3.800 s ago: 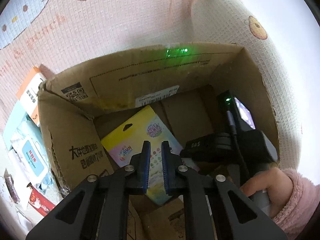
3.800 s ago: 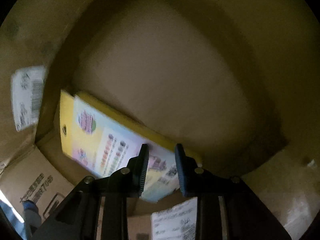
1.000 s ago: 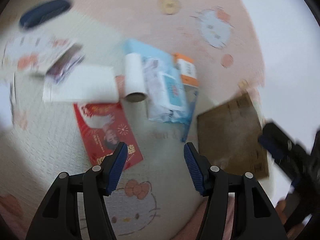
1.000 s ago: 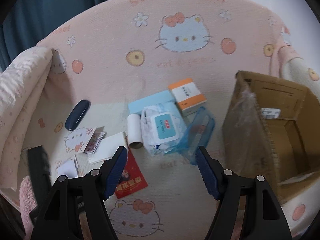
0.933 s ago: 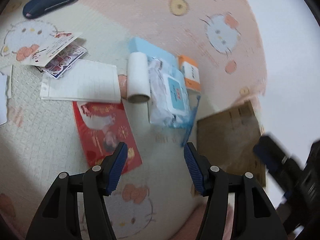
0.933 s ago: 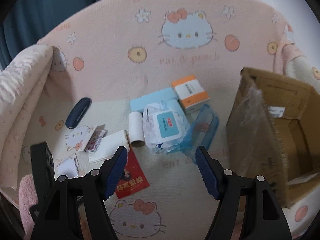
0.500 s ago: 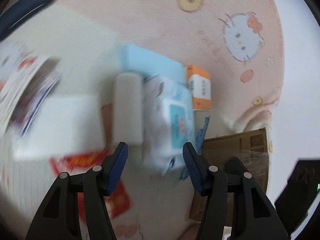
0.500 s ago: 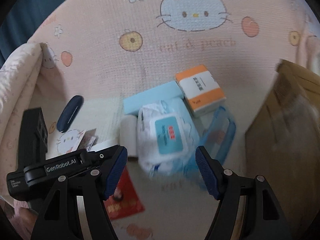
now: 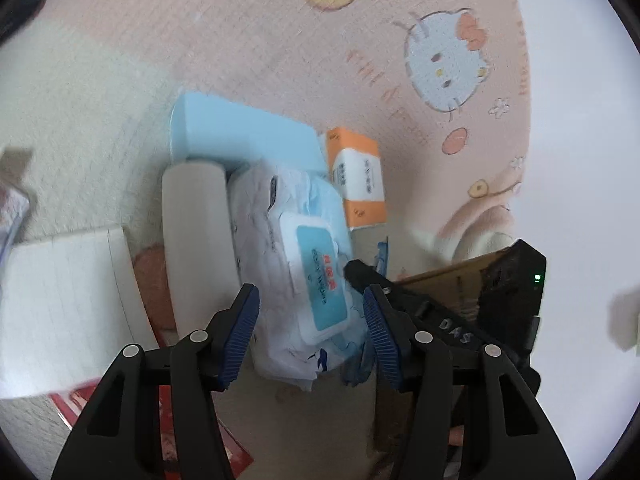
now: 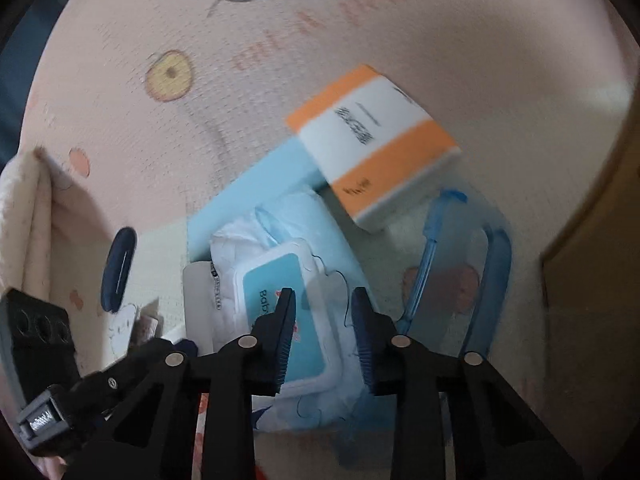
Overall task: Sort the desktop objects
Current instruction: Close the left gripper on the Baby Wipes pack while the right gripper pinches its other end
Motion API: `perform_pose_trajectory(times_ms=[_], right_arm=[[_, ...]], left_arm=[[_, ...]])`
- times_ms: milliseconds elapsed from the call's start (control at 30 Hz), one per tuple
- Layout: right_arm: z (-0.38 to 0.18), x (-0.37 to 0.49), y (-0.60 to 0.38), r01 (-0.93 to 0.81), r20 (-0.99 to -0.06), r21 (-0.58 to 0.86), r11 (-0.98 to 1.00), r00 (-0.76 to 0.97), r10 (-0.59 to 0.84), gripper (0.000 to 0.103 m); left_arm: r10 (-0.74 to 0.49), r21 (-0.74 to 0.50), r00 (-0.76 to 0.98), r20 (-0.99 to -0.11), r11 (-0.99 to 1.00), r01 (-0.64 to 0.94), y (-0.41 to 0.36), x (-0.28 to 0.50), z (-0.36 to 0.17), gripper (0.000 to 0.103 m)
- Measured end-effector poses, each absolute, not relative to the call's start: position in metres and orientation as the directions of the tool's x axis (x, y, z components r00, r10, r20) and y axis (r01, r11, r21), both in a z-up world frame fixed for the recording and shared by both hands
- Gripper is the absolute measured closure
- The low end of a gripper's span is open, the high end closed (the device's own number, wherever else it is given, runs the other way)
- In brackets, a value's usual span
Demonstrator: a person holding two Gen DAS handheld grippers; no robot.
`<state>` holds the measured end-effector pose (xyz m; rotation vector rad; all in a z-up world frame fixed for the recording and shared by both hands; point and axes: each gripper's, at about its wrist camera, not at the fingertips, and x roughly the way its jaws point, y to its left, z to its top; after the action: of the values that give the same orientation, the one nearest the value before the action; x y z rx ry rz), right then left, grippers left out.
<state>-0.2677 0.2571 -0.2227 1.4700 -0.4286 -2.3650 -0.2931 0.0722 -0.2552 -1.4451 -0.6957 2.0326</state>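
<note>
1. The surface [image 9: 256, 40] is a pink and cream quilted mat printed with a cartoon cat, fruit and lettering. In the right wrist view a folded pink cloth [image 10: 24, 216] lies at its 9 o'clock edge, with dark blue fabric beyond at 10 o'clock.
2. A brown cardboard box [image 10: 592, 208] stands at 3 o'clock in the right wrist view. Only its outer wall shows, so I cannot tell what is in it.
3. A flat light-blue box [image 9: 240, 128] lies under the far end of the wipes pack. An orange and white carton [image 10: 376, 140] leans on its 2 o'clock corner.
4. The wipes pack [image 9: 296, 264], white and blue with a flip lid, lies in the middle of the pile, with a white paper roll [image 9: 196, 244] touching its 9 o'clock side.
5. A clear blue plastic pouch [image 10: 460, 272] lies at 3 o'clock of the wipes pack, between it and the cardboard box.
6. A lined white sheet [image 9: 60, 312] lies at 9 o'clock of the roll, a red card [image 9: 168, 432] showing below it. A dark blue case [image 10: 118, 268] lies farther off at 9 o'clock.
7. The left tongs [image 9: 312, 336] stand wide and are closing. The near end of the wipes pack is between the pads, which do not touch it.
8. The right tongs [image 10: 322, 336] are narrow and closing over the pack's lid. Whether the pads press it I cannot tell.
</note>
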Motion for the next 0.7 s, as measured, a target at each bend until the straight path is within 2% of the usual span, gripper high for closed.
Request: perform_pose_trajectory(times_ms=[67,100,300,433,633,667,700], right_arm=[[-0.222,-0.266,0.259,0.104,-0.809,0.408,-0.907,-0.419,-0.412,0.078],[-0.221,-0.265,0.259,0.106,-0.819,0.388,-0.916,-0.416,-0.395,0.078],[-0.225,-0.261,0.257,0.08,-0.875,0.253,-0.964,-0.406,-0.264,0.079],[-0.237,-0.266,0.277,0.011,-0.852,0.395,-0.919,-0.37,-0.371,0.076],[-0.239,-0.261,0.281,-0.001,-0.832,0.432,-0.902,-0.386,-0.399,0.076],[-0.239,-0.26,0.282,-0.002,-0.829,0.438,-0.899,-0.388,-0.403,0.077],[-0.239,-0.255,0.283,-0.002,-0.823,0.447,-0.894,-0.391,-0.411,0.079]], left_arm=[[0.665,-0.657,-0.288,-0.689,-0.741,-0.14,0.074,-0.289,-0.259,0.056],[0.655,-0.642,-0.293,-0.697,-0.752,-0.152,0.076,-0.288,-0.259,0.057],[0.653,-0.644,-0.265,-0.709,-0.753,-0.132,0.082,-0.286,-0.265,0.058],[0.635,-0.624,-0.279,-0.721,-0.769,-0.138,0.082,-0.282,-0.264,0.058],[0.593,-0.566,-0.288,-0.752,-0.805,-0.179,0.093,-0.274,-0.266,0.059],[0.583,-0.56,-0.276,-0.764,-0.812,-0.166,0.093,-0.273,-0.271,0.067],[0.576,-0.555,-0.267,-0.773,-0.817,-0.154,0.093,-0.272,-0.275,0.07]])
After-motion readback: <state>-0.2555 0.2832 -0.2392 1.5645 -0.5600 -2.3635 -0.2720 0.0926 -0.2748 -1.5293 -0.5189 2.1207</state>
